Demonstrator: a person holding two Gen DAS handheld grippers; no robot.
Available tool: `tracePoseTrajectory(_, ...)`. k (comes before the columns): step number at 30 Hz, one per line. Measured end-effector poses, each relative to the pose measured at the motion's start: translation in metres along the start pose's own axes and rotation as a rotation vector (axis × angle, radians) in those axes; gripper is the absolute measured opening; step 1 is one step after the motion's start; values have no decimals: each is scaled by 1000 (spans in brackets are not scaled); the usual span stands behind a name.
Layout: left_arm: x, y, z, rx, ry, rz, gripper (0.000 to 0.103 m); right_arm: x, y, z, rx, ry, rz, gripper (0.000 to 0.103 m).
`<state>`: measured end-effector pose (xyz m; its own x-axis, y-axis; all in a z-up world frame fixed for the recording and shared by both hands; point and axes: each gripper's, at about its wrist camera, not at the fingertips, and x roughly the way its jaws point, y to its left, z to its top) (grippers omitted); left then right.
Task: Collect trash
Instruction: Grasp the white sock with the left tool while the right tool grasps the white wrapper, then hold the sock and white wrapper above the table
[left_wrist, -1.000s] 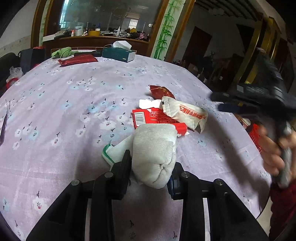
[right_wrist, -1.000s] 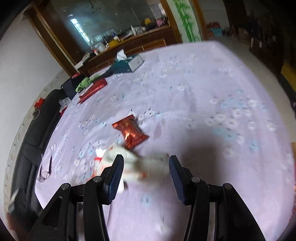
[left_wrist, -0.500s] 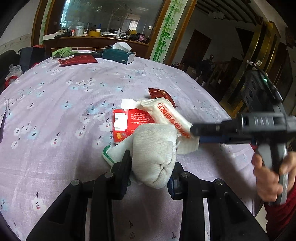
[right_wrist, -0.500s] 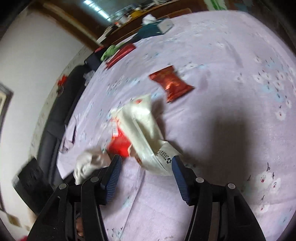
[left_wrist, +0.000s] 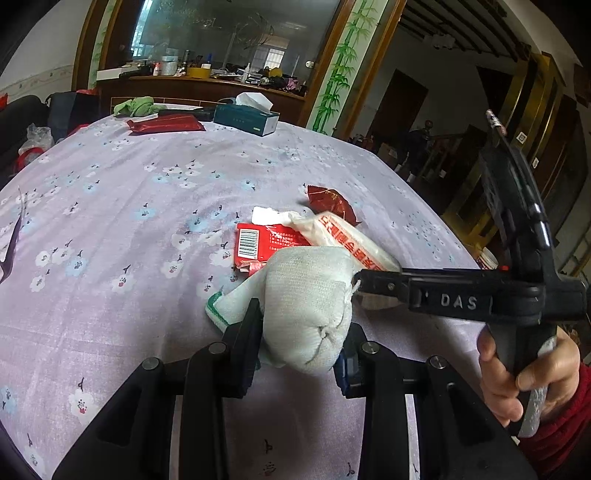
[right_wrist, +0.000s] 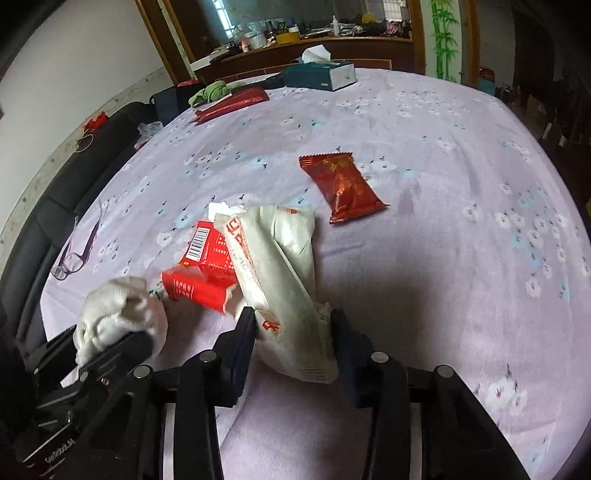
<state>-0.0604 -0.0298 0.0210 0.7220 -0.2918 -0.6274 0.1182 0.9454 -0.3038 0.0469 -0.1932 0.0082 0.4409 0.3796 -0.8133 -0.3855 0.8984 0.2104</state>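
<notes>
The right gripper (right_wrist: 293, 328) is clamped on a white wrapper (right_wrist: 280, 280) lying across a red packet (right_wrist: 207, 266) on the counter (right_wrist: 443, 184) (purple floral cloth), while a bunched white rag (left_wrist: 306, 306) is pinched by the left gripper (left_wrist: 301, 343).

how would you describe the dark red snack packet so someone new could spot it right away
Start at the round table with the purple flowered cloth and find the litter pile near its front edge. Just beyond the white wrapper lies the dark red snack packet, alone and flat. It is sealed and glossy, unlike the torn bright red box with a barcode.
</notes>
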Motion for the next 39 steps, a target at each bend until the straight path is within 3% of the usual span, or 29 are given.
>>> tracePoseTrajectory(6,-1,-4,0,21,-14,18,32,-36,4,-26,54,-96,-22,39)
tracePoseTrajectory(10,-3,-12,-1,60,-32,60,32,-61,0,-48,100,-164,-86,39)
tracePoseTrajectory(24,-7,-62,-1,163,-37,28,32,-95,-33,-93,241,-201,-136,39)
tracePoseTrajectory(39,2,-92,-8,238,-8,49,32,-112,-51,-106,275,-236,-144,39)
